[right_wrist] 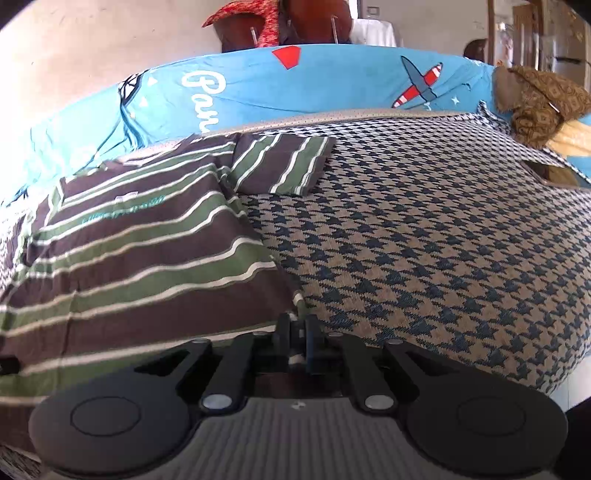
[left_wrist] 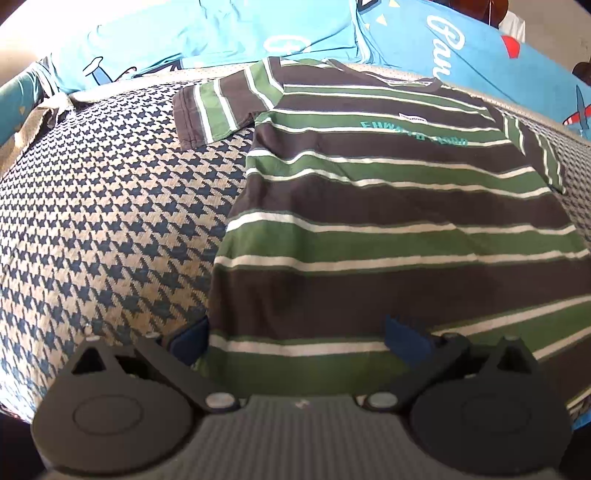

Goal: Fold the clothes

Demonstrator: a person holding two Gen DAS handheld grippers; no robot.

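Note:
A brown, green and white striped T-shirt (left_wrist: pixel 369 206) lies flat, front up, on a houndstooth blanket (left_wrist: pixel 110 221). Both short sleeves are spread out. My left gripper (left_wrist: pixel 295 338) is open at the shirt's bottom-left hem, its blue-padded fingers (left_wrist: pixel 402 338) straddling the edge of the cloth. In the right wrist view the same T-shirt (right_wrist: pixel 140 251) fills the left side. There my right gripper (right_wrist: pixel 295 326) is shut on the shirt's bottom-right hem corner, which is pinched between the black fingertips.
A bright blue sheet (right_wrist: pixel 295 85) with aeroplane prints and white lettering runs along the far side. A brown patterned cloth bundle (right_wrist: pixel 535 103) sits at the far right. Bare houndstooth blanket (right_wrist: pixel 443 240) stretches right of the shirt. Blue pillows (left_wrist: pixel 184 33) lie behind the left sleeve.

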